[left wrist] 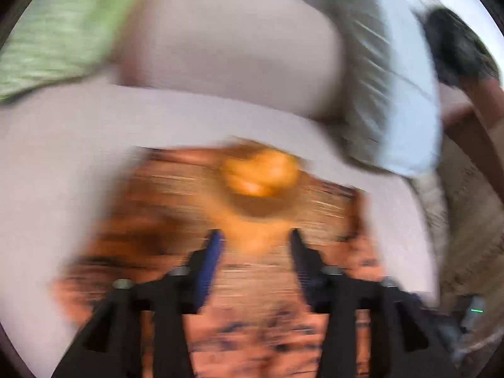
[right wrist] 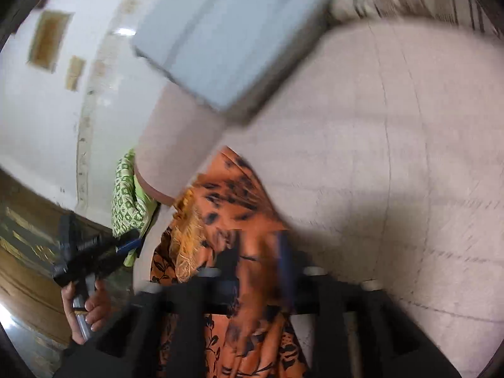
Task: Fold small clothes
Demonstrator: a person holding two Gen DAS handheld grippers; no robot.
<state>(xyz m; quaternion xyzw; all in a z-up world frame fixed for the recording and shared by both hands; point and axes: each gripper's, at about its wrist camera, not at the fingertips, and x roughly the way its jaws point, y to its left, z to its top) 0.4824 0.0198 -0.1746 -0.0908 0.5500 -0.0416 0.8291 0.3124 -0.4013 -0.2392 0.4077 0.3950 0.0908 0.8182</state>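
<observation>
An orange garment with a black leaf print [left wrist: 195, 220] lies on a pale bed surface [left wrist: 47, 163]; both views are blurred by motion. It has a yellow-orange frilly patch [left wrist: 261, 173] near its far edge. My left gripper [left wrist: 253, 236] hovers over the garment with its jaws apart and nothing between them. It also shows in the right wrist view [right wrist: 126, 245], at the bed's left edge. In the right wrist view the garment [right wrist: 233, 195] runs up between the fingers of my right gripper [right wrist: 258, 252], which looks shut on its cloth.
A pale pink pillow [left wrist: 226, 47] and a light blue folded item [left wrist: 409, 94] lie beyond the garment. A green patterned cloth [left wrist: 53, 31] is at the far left. A white wall [right wrist: 37, 110] and dark wooden furniture [right wrist: 25, 236] stand beside the bed.
</observation>
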